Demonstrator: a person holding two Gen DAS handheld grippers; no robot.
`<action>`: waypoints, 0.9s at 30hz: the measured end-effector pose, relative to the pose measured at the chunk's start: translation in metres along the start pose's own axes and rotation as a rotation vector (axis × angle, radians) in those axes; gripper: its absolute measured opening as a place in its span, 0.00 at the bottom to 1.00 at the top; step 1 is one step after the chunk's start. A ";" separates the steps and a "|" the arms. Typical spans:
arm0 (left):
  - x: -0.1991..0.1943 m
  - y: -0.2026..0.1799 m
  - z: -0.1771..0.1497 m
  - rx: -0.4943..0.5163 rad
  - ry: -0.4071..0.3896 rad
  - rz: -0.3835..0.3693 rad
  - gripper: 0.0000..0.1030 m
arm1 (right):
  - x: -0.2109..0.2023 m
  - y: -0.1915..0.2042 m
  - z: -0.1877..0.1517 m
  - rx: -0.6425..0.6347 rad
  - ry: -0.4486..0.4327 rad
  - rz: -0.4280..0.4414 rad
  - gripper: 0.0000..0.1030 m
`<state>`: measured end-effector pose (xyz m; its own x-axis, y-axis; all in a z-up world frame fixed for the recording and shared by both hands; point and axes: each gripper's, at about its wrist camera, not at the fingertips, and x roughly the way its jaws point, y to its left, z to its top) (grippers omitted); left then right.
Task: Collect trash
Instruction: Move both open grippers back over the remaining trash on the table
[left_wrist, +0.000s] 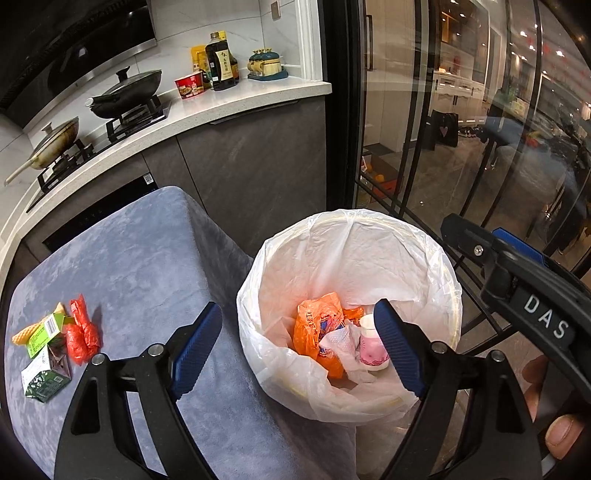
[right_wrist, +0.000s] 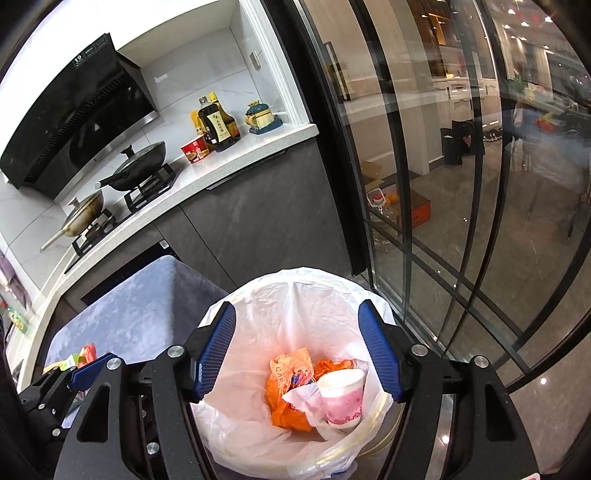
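The left tool (left_wrist: 299, 336) is held wide open with nothing between its blue pads (left_wrist: 195, 347); its right pad overlaps the near rim of the trash bin (left_wrist: 436, 254), and its left pad lies over the grey-covered desk (left_wrist: 140, 258). The right tool (right_wrist: 297, 350) is likewise held wide open and empty, directly above the bin (right_wrist: 258, 295), with one pad at each side of the opening.

The bin is lined with a white plastic bag (right_wrist: 229, 424). Inside it, ahead of and below the right tool, an orange plastic bag (right_wrist: 291, 369), a crumpled white tissue (right_wrist: 303, 397) and a pink-and-white paper cup (right_wrist: 341, 400) are seen lying together; the cup is tilted.

On the desk, to the far left of the left tool and well apart from the bin, the remaining trash is grouped: a crumpled red plastic bag (left_wrist: 81, 332), a green carton (left_wrist: 46, 332), an orange corrugated piece (left_wrist: 24, 334) and a flattened dark green box (left_wrist: 46, 376), lying in contact or just beside one another.
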<state>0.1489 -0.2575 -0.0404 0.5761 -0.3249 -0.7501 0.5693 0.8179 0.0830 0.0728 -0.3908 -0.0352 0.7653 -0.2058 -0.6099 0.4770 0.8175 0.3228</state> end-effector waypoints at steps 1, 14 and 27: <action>-0.001 0.002 0.000 -0.004 -0.002 0.001 0.78 | -0.001 0.001 0.000 -0.003 -0.001 0.001 0.64; -0.024 0.044 -0.009 -0.075 -0.029 0.029 0.78 | -0.017 0.029 -0.010 -0.043 -0.008 0.022 0.66; -0.048 0.122 -0.038 -0.186 -0.029 0.089 0.78 | -0.021 0.096 -0.035 -0.130 0.037 0.088 0.66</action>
<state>0.1687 -0.1240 -0.0194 0.6377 -0.2584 -0.7257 0.3986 0.9168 0.0239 0.0878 -0.2888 -0.0171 0.7840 -0.1118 -0.6105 0.3465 0.8949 0.2811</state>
